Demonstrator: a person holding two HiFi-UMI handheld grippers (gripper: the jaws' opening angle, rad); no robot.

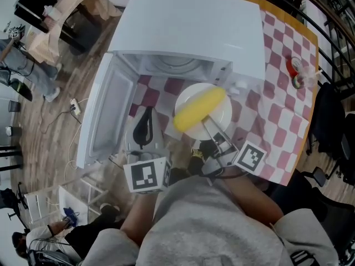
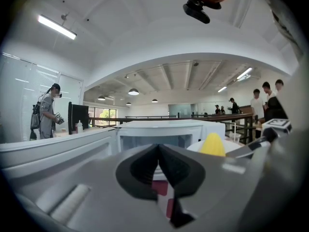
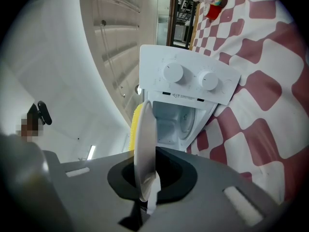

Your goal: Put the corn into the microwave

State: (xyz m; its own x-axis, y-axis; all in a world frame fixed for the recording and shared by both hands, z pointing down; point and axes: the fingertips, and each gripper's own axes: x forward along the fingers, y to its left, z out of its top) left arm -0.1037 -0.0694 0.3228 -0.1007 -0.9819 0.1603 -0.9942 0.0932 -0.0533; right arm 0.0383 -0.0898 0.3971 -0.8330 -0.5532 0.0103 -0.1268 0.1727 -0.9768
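Observation:
A yellow corn cob (image 1: 199, 108) lies on a white plate (image 1: 221, 118), which hangs in front of the white microwave (image 1: 188, 32). The microwave's door (image 1: 105, 112) is swung open to the left. My right gripper (image 1: 209, 127) is shut on the plate's near rim. In the right gripper view the plate (image 3: 144, 153) stands edge-on between the jaws, the corn (image 3: 135, 127) behind it, and the microwave's cavity (image 3: 171, 122) ahead. My left gripper (image 1: 146, 121) hovers beside the open door, shut with nothing in it. In the left gripper view, the corn (image 2: 213, 145) shows at the right.
A red-and-white checkered cloth (image 1: 277, 93) covers the table. A small red-and-white thing (image 1: 297, 71) sits at the table's right edge. The microwave's two knobs (image 3: 190, 76) face the right gripper. Several people (image 2: 263, 100) stand behind a railing in the background.

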